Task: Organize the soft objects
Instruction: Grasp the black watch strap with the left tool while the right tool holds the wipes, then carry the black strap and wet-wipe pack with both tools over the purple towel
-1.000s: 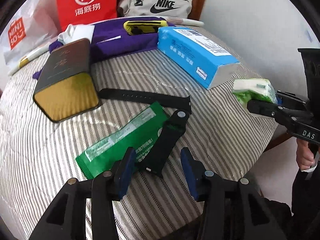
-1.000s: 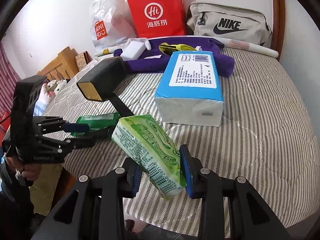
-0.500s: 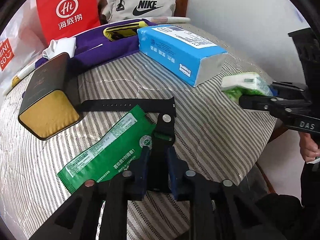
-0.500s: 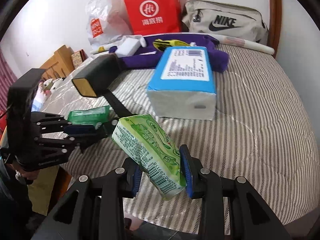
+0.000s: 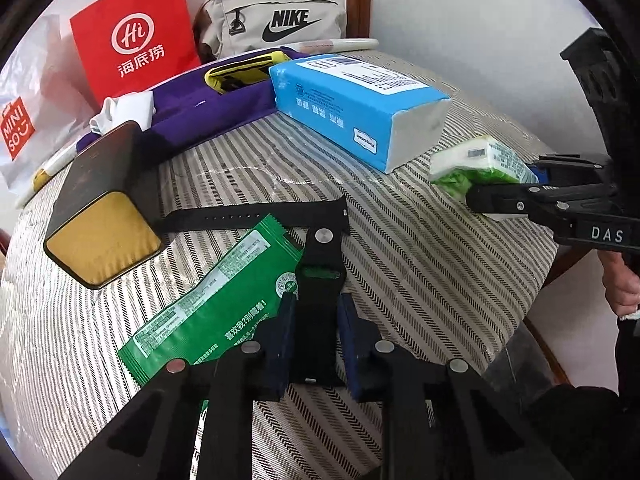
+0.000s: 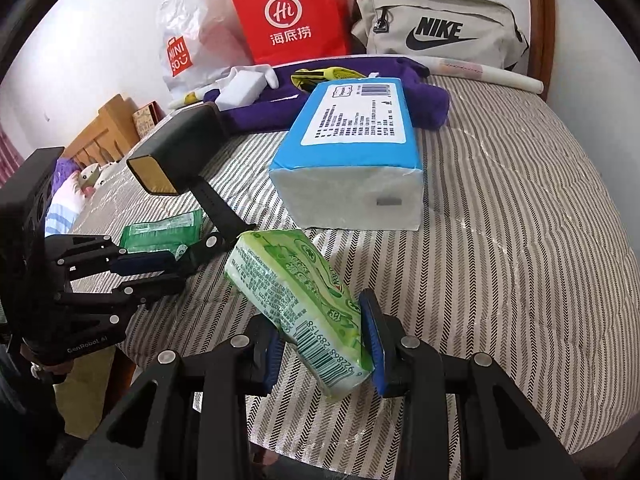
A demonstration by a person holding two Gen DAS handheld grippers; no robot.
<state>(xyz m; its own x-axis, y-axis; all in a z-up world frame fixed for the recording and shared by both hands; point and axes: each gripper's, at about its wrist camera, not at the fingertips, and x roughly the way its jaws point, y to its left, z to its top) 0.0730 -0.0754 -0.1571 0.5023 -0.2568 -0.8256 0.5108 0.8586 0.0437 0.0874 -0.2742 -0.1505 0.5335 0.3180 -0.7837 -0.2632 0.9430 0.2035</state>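
Note:
On the striped bed, a black strap (image 5: 320, 264) lies partly over a flat green sachet (image 5: 208, 308). My left gripper (image 5: 316, 320) is closing and its blue pads press the near end of the strap from both sides. From the right wrist view, the left gripper (image 6: 152, 270) sits low at the left by the sachet (image 6: 164, 232). My right gripper (image 6: 320, 344) is shut on a green tissue pack (image 6: 296, 292), held tilted above the bed's near edge. A big blue tissue pack (image 6: 352, 128) lies behind it.
A black box with a gold end (image 5: 100, 200) lies left of the strap. Purple cloth (image 5: 208, 112) with a yellow item, a red paper bag (image 5: 132, 40), a grey Nike bag (image 5: 276, 20) and a white plastic bag (image 6: 192, 40) crowd the far side. The bed drops off at right (image 5: 532, 280).
My left gripper came down over the black strap and its jaws closed from wide apart onto the strap's near end. The right gripper kept its hold on the green tissue pack.

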